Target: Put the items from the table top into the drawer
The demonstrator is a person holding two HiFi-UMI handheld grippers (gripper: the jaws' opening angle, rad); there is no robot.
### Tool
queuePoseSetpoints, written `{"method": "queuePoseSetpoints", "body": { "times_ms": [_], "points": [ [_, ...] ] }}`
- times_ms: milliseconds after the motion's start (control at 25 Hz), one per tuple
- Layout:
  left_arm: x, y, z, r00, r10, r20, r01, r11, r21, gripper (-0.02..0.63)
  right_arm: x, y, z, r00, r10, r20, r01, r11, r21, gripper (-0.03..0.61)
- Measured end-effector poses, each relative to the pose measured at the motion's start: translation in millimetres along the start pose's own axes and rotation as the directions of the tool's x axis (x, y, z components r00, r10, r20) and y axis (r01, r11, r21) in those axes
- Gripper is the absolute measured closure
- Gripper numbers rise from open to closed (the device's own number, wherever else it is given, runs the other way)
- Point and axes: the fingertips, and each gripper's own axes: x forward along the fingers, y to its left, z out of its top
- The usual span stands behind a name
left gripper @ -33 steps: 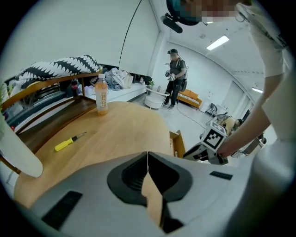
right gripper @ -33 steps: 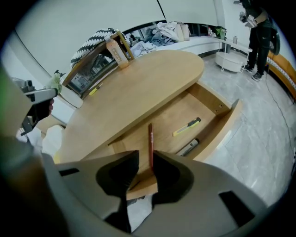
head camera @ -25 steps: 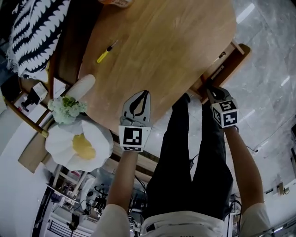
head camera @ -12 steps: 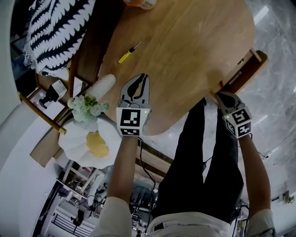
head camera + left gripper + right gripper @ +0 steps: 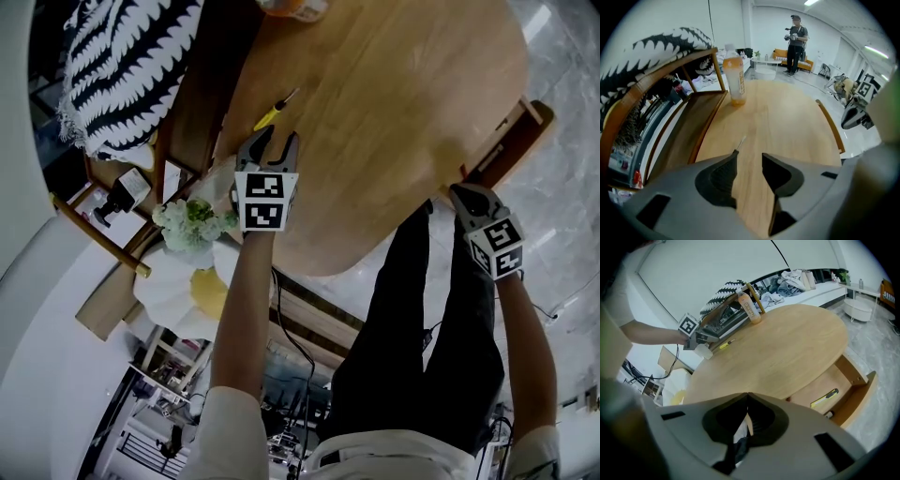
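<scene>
A left claw [image 5: 269, 142] hangs over a wooden table [image 5: 394, 112]. Its jaws have just been opening and hold nothing. A yellow screwdriver [image 5: 275, 111] lies on the table just beyond its tips. The right claw [image 5: 747, 397] is clenched, empty, near the open drawer [image 5: 839, 373], which holds a yellow knife [image 5: 824, 398].

The left forearm [image 5: 246, 309] stretches forward, bare and straight. The left tool [image 5: 275, 142] points steeply down, its marker cube [image 5: 262, 200] facing up. Its jaws have just been opening and stand well apart with nothing between them. The right forearm [image 5: 530, 347] reaches out beside the legs, and the right tool [image 5: 464, 194] tilts downward with its jaws closed together, holding nothing.
</scene>
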Motion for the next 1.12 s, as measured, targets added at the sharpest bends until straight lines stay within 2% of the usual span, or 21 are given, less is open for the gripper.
{"method": "queuePoseSetpoints", "body": {
  "times_ms": [120,360,680,840,1040,1120],
  "points": [
    [13,13,-9,0.997,0.005,-0.074,-0.004,1.000,0.016,0.425,0,0,-7,1.000,0.002,-0.009,-0.002,1.000,0.003,0.558],
    [39,35,-17,0.989,0.005,-0.149,0.009,0.995,0.096,0.423,0,-3,-17,1.000,-0.008,-0.017,0.008,1.000,0.021,0.558],
    [65,47,-43,0.949,-0.034,-0.313,0.098,0.977,0.191,0.425,2,-4,-17,1.000,-0.019,-0.009,0.019,0.999,0.038,0.558],
    [70,53,-47,0.945,-0.024,-0.327,0.087,0.980,0.180,0.430,4,0,-17,1.000,-0.016,-0.002,0.016,0.999,0.037,0.558],
    [71,50,-49,0.943,-0.040,-0.330,0.094,0.984,0.148,0.472,6,6,-22,1.000,-0.011,-0.006,0.011,0.999,0.042,0.558],
    [70,46,-49,0.945,-0.051,-0.324,0.097,0.987,0.126,0.523,5,6,-24,1.000,-0.013,-0.010,0.013,0.999,0.048,0.558]
  ]
}}
